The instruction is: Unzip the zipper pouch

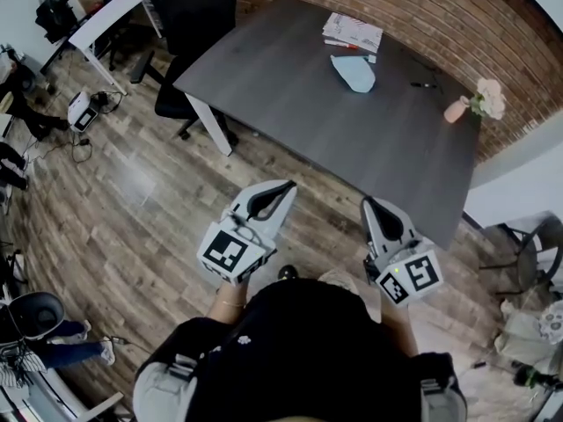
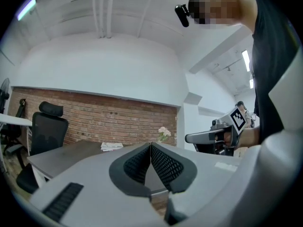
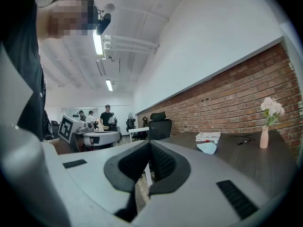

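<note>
Grey-brown wood-plank floor (image 1: 132, 192) fills most of the head view. Dark grey rectangular bench (image 1: 290, 95) sits ahead. Light blue zipper pouch (image 1: 354, 73) lies flat on its far part, just beside a stack of white printed papers (image 1: 353, 32). Zip state is too small to read. Thin black pen (image 1: 422, 84) is right of the pouch, and a pink vase with pale flowers (image 1: 462, 108) stands near the bench's right end. Black office chair (image 1: 189, 7) is at the left end. Left gripper (image 1: 283, 187) and right gripper (image 1: 369, 203) are both held over the floor, short of the bench and well apart from the pouch, tips aimed toward the bench.

Left gripper view: fingers (image 2: 163, 167) are pressed together with nothing between them. Bench, papers and flowers show beyond, against a red brick wall (image 2: 94, 122). Right gripper is off to the right.

Right gripper view: fingers (image 3: 161, 162) are together and empty. Pouch is on the bench beyond the tips, to the right, with the papers behind it and the pen and vase further right. Left gripper is at left. Several people (image 3: 107, 115) stand far back in the room.
</note>
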{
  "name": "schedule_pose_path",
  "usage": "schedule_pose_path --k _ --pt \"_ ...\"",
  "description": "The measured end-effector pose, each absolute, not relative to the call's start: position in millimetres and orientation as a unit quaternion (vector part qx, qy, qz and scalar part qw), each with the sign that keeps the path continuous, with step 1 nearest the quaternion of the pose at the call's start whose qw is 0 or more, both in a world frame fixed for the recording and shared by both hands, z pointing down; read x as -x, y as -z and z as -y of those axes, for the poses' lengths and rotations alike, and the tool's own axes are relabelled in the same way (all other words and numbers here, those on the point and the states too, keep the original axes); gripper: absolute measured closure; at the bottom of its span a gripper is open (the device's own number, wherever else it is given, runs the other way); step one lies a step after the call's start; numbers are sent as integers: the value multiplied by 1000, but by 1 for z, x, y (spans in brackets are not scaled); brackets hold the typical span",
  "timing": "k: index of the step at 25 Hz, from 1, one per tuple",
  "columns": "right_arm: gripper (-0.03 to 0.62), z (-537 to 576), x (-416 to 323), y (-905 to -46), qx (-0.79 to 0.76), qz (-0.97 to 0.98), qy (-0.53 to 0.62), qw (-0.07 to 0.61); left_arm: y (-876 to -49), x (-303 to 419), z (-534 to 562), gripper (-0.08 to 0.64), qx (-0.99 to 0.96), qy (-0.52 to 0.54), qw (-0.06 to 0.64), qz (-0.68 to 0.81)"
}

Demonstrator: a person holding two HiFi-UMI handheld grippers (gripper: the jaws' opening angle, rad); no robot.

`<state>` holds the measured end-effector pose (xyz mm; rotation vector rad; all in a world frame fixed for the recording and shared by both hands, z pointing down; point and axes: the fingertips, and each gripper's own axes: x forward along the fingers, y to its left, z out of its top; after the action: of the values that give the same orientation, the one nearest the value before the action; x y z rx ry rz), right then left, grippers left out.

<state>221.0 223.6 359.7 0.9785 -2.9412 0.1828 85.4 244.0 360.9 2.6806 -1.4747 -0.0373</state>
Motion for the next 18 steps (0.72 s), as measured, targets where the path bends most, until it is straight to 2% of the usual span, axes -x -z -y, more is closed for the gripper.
schedule_pose_path --k 8,18 --pt "592 -191 -219 -372 -325 943 -72 27 -373 -74 -217 554 -873 11 52 485" --pt "592 -114 -167 -371 -287 956 -66 9 -374 -23 -169 554 -848 -11 53 527"
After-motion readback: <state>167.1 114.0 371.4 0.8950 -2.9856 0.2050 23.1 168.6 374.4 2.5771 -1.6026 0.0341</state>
